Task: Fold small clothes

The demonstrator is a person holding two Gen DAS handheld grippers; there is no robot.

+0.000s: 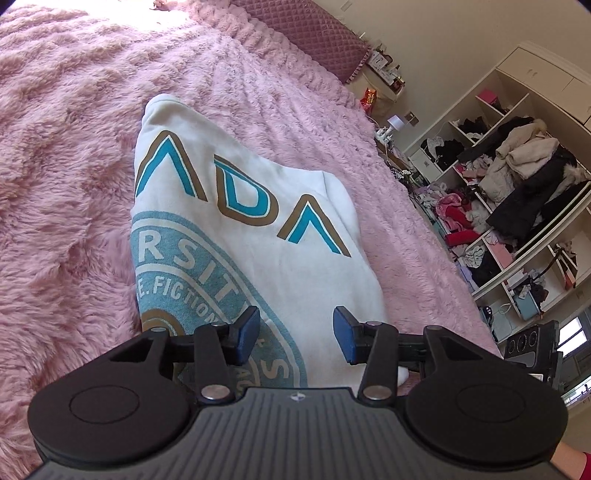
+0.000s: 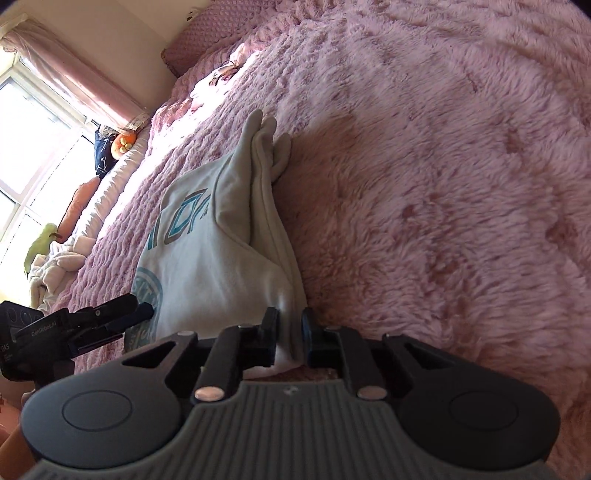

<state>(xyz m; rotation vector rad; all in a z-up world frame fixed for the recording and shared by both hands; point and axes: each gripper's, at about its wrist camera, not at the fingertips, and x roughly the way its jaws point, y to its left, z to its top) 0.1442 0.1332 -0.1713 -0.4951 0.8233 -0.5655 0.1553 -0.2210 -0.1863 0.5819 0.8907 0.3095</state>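
A small white sweatshirt (image 1: 266, 240) with blue and brown lettering lies partly folded on the pink fluffy bedspread (image 1: 66, 166). My left gripper (image 1: 295, 334) is open, its blue pads just above the shirt's near edge over the round blue print. In the right wrist view the shirt (image 2: 207, 266) shows its folded side and sleeves pointing away. My right gripper (image 2: 290, 338) is shut on the shirt's near edge, which bunches between the pads. The left gripper (image 2: 122, 321) shows at the left, by the shirt's other corner.
The pink bedspread (image 2: 443, 184) spreads all around. A quilted pink headboard (image 1: 306, 33) is at the far end. Open white shelves (image 1: 517, 184) stuffed with clothes stand right of the bed. A window (image 2: 33, 122), cushions and more laundry (image 2: 55, 269) lie left.
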